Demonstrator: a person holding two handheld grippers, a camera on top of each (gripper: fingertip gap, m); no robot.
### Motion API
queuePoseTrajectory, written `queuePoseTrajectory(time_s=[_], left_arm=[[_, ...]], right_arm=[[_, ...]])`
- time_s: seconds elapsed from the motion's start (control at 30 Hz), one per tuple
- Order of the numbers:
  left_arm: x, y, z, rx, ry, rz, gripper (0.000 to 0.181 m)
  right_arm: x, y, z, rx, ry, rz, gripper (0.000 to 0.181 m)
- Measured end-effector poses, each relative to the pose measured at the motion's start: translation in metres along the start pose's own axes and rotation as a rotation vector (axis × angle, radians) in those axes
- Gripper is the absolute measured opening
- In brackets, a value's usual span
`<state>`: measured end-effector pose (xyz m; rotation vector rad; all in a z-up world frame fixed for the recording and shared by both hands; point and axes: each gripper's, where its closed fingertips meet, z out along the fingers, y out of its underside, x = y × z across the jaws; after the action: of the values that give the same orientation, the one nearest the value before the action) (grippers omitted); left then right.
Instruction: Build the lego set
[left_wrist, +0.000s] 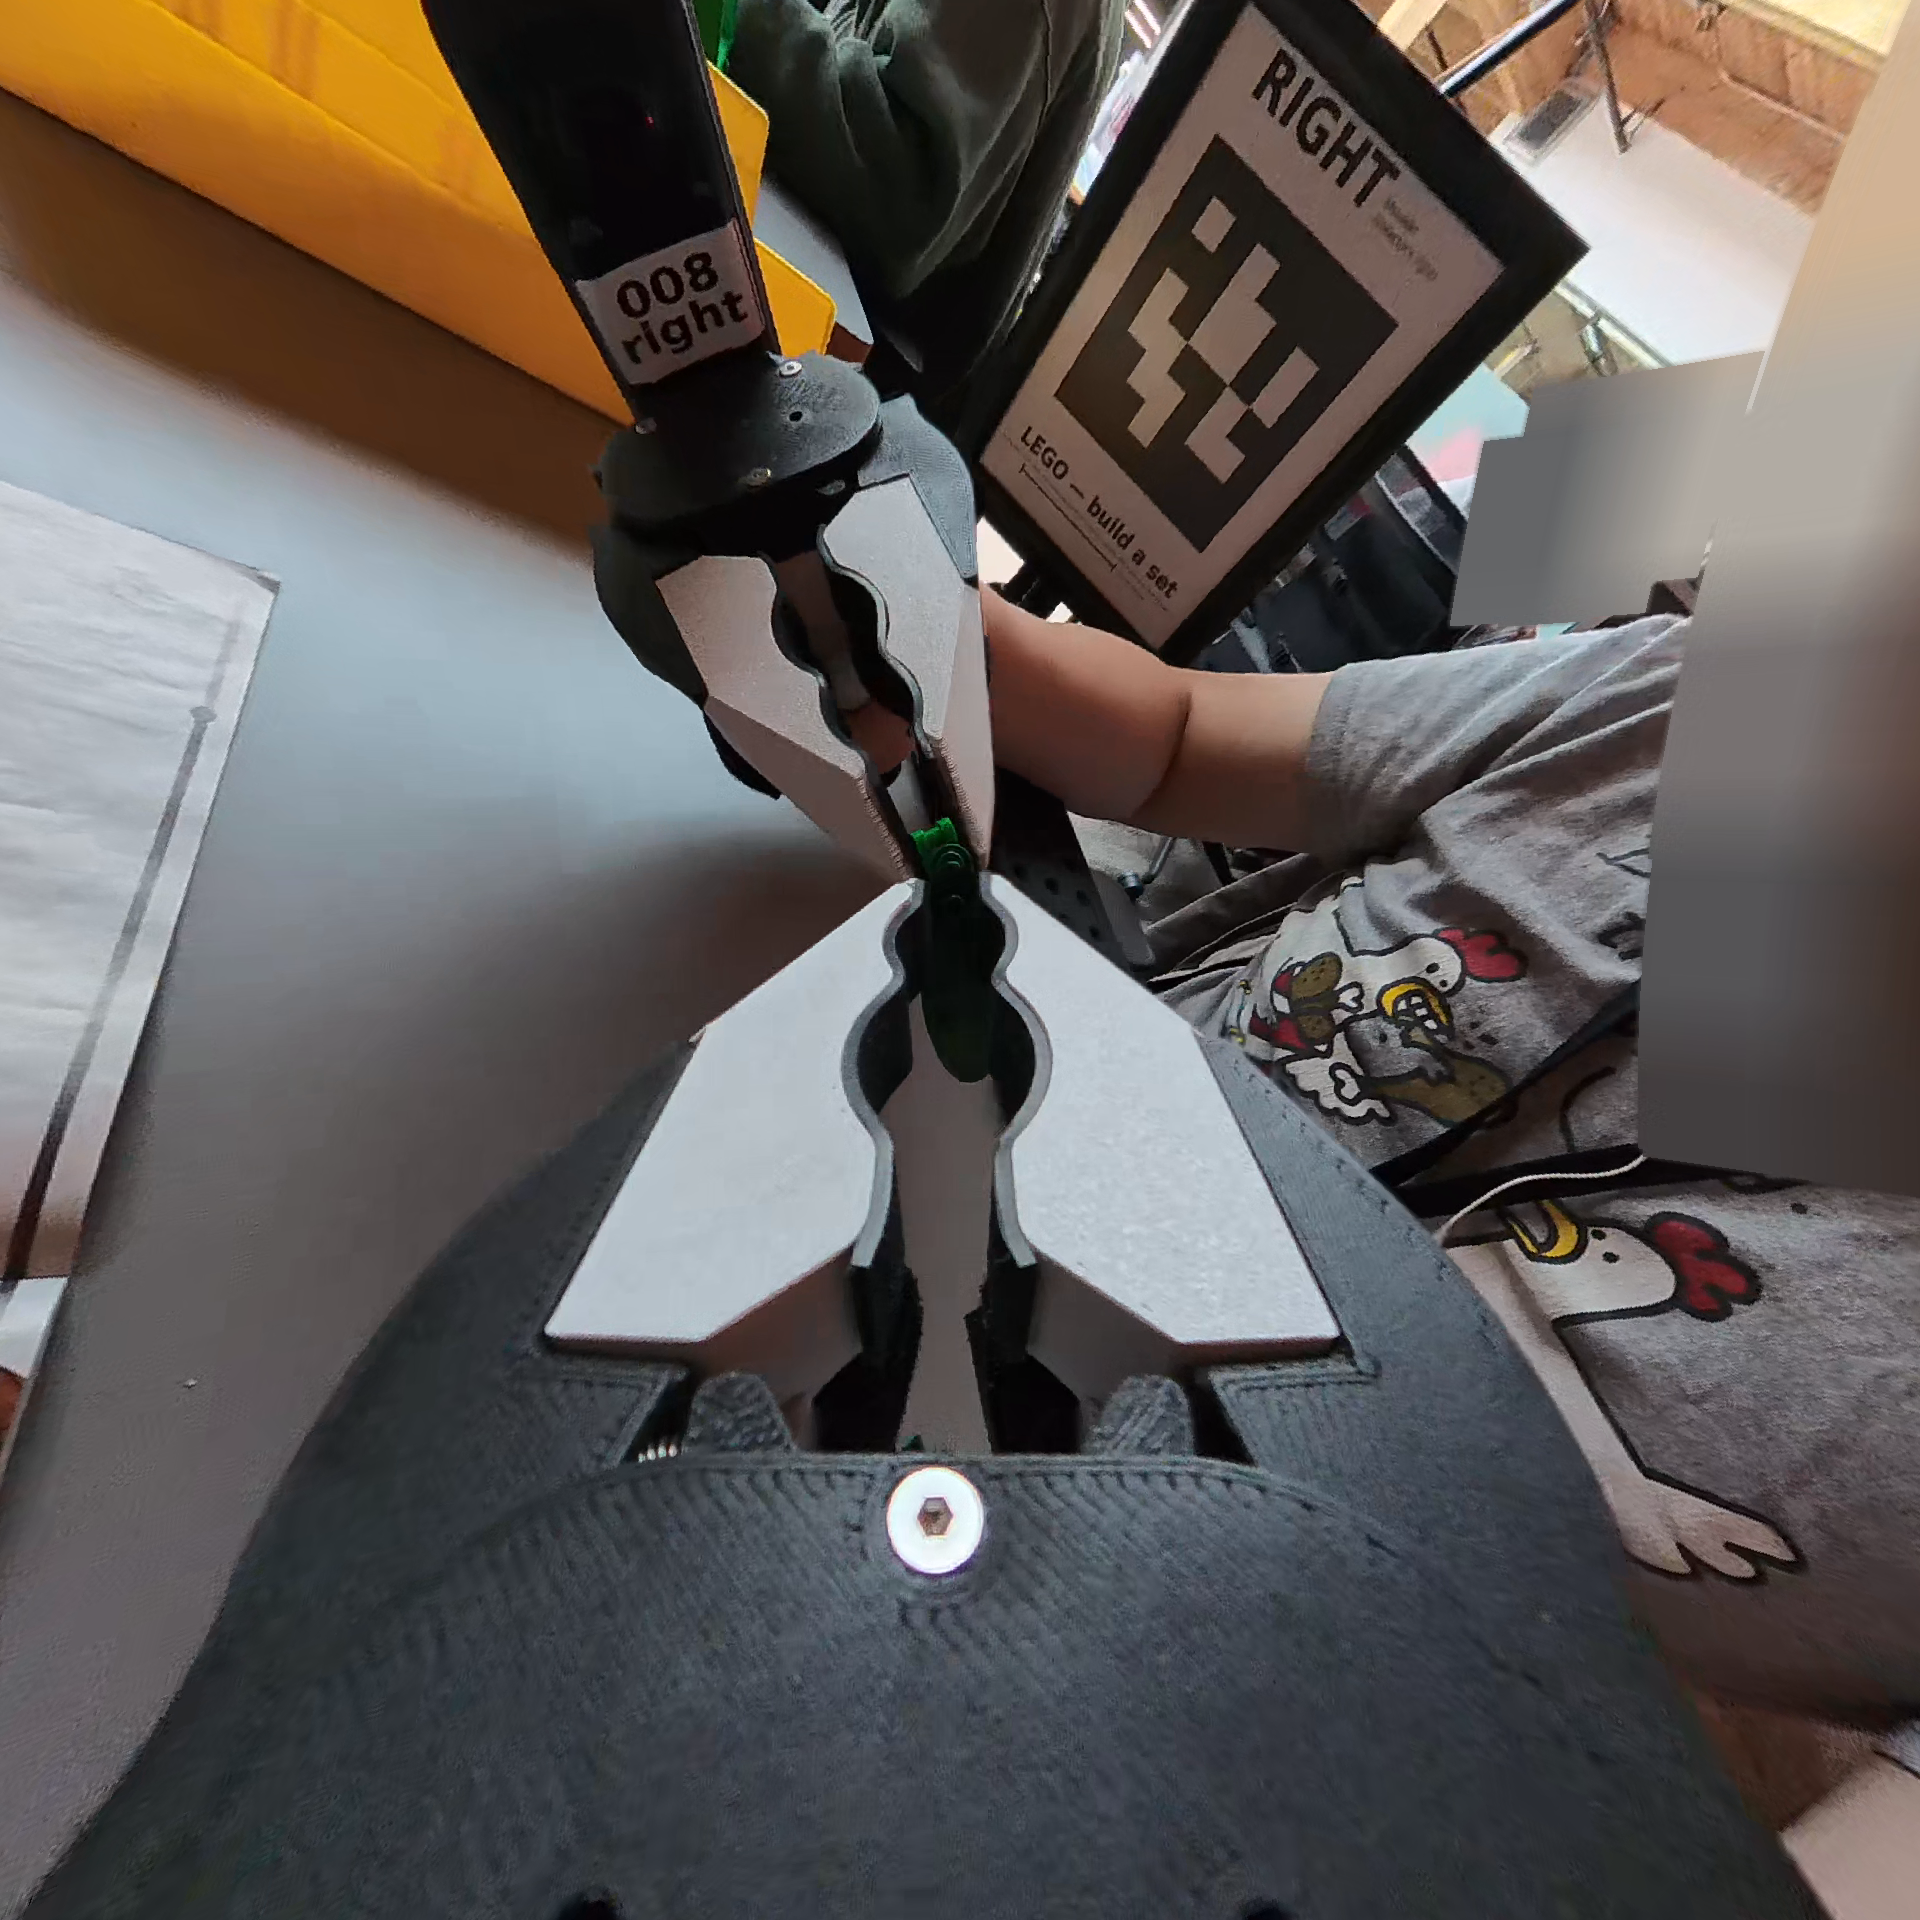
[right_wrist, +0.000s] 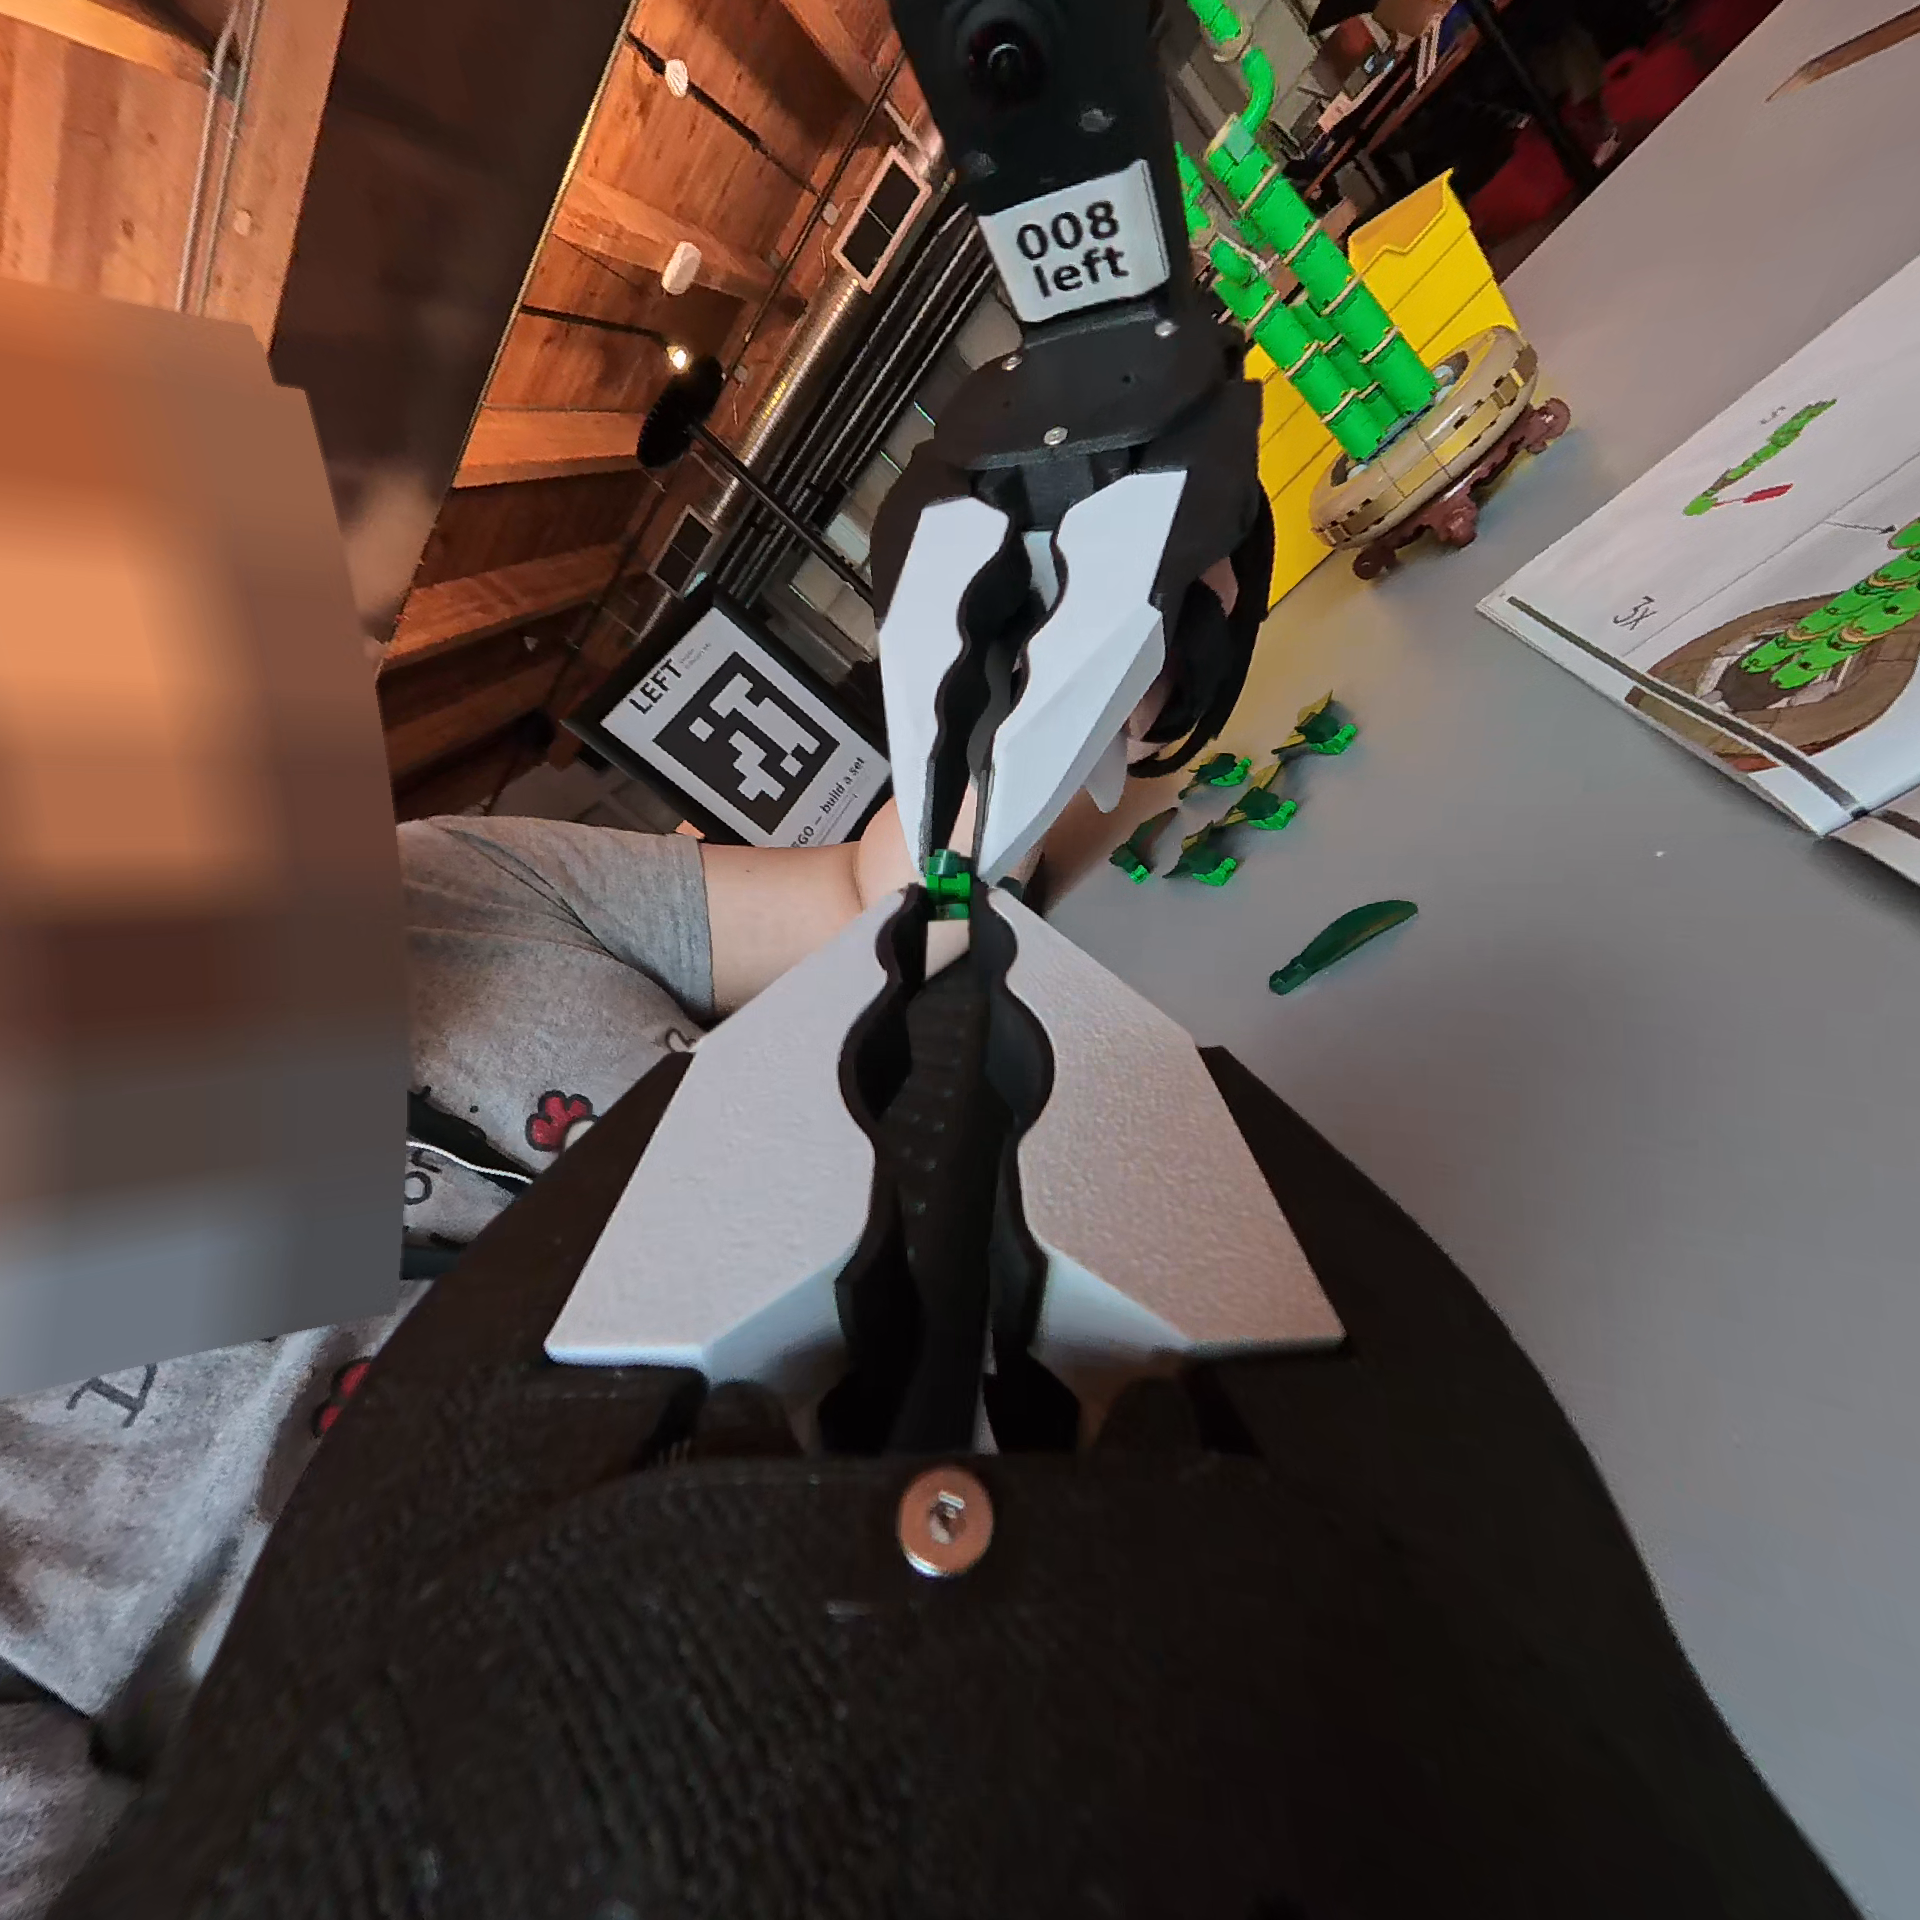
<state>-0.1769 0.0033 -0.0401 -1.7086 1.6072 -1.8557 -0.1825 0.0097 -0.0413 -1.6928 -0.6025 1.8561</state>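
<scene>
My two grippers meet tip to tip above the table's near edge. In the left wrist view my left gripper (left_wrist: 951, 896) is shut on a dark green leaf piece (left_wrist: 954, 1003) that lies between its fingers. My right gripper (left_wrist: 935, 840) comes down from above, shut on a small bright green piece (left_wrist: 928, 840) that touches the leaf's end. In the right wrist view my right gripper (right_wrist: 948, 906) pinches the small green piece (right_wrist: 948, 883), and my left gripper (right_wrist: 951, 847) presses against it from above. The green bamboo model (right_wrist: 1340, 312) stands on a round tan base (right_wrist: 1382, 488).
Several loose green leaf pieces (right_wrist: 1236, 810) and one long dark green leaf (right_wrist: 1340, 948) lie on the grey table (right_wrist: 1558, 1143). An open instruction booklet (right_wrist: 1766, 644) is at the right, a yellow bin (right_wrist: 1403, 260) behind the model. Framed marker signs (left_wrist: 1247, 343) stand nearby. A person sits close. My two grippers' fingertips are within a few centimetres of each other. The round tan base (right_wrist: 1382, 488) is about 35 cm from both grippers' fingertips. From either gripper's tips it is about 35 cm to the green bamboo model (right_wrist: 1340, 312).
</scene>
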Motion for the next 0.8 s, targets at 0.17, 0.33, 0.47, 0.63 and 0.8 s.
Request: queuePoseTrajectory(time_s=[0.17,0.33,0.47,0.63,0.8], left_arm=[[-0.0019,-0.0033,-0.0005,0.05,0.077,-0.129,0.006],[-0.0018,-0.0062,-0.0002,0.079,0.109,-0.161,0.006],[-0.0018,-0.0086,0.0001,0.105,0.136,-0.22,0.006],[-0.0054,-0.0104,0.0007,0.138,0.16,-0.316,0.006],[-0.0102,-0.0099,0.0006,0.149,0.146,-0.36,0.006]], right_arm=[[0.0006,-0.0045,-0.0033,0.032,-0.021,0.041,0.005],[-0.0006,-0.0066,-0.0048,0.044,-0.027,0.059,0.005],[-0.0014,-0.0085,-0.0061,0.058,-0.042,0.085,0.005],[0.0014,-0.0101,-0.0086,0.074,-0.038,0.12,0.006],[0.0057,-0.0103,-0.0101,0.078,-0.014,0.138,0.006]])
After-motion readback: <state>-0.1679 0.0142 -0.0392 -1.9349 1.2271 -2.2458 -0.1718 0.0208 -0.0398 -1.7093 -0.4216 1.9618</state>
